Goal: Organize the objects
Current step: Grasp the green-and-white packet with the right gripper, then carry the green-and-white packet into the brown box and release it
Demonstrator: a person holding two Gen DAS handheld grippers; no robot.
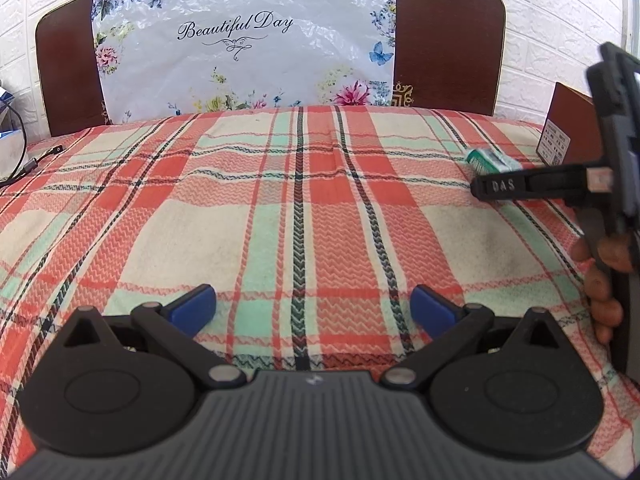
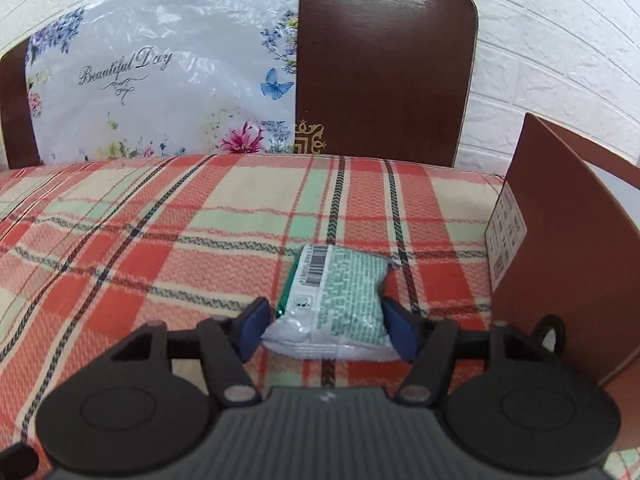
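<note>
A small green and white snack packet (image 2: 340, 300) with a barcode sits between the blue pads of my right gripper (image 2: 330, 324), which is shut on its near end, above the plaid cloth (image 2: 160, 240). In the left wrist view the same packet (image 1: 492, 160) shows at the tip of the right gripper (image 1: 496, 188), at the right side. My left gripper (image 1: 312, 308) is open and empty, low over the plaid cloth (image 1: 280, 200), its blue pads (image 1: 192, 308) wide apart.
A brown board box wall (image 2: 560, 240) with a white label stands at the right. A dark wooden headboard (image 2: 384, 60) and a floral plastic bag (image 1: 240, 40) reading "Beautiful Day" stand at the back. A black cable (image 1: 32, 164) lies at the far left.
</note>
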